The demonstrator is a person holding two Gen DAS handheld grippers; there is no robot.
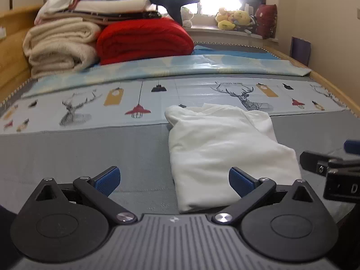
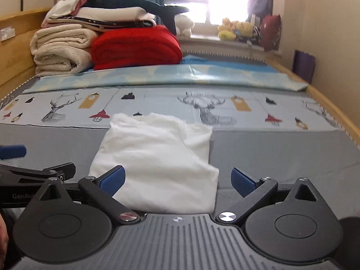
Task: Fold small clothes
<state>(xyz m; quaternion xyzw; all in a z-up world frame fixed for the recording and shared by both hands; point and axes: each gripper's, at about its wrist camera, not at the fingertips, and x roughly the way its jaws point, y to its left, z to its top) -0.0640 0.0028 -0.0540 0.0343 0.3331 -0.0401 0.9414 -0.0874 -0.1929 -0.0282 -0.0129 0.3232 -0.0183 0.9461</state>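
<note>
The bed (image 1: 112, 148) is serving as the folding surface, its stacked blankets (image 1: 101, 36) lying well apart at the far end. The white garment (image 1: 225, 148) is lying folded on the grey cover, apparently finished. The left gripper (image 1: 174, 181) and right gripper (image 2: 177, 181) are hovering over its near edge, jaws spread wide, gripping nothing.

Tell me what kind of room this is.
Most likely a bedroom: a wooden-framed bed with a deer-print sheet, folded blankets stacked at its far end, and plush toys on the windowsill.
</note>
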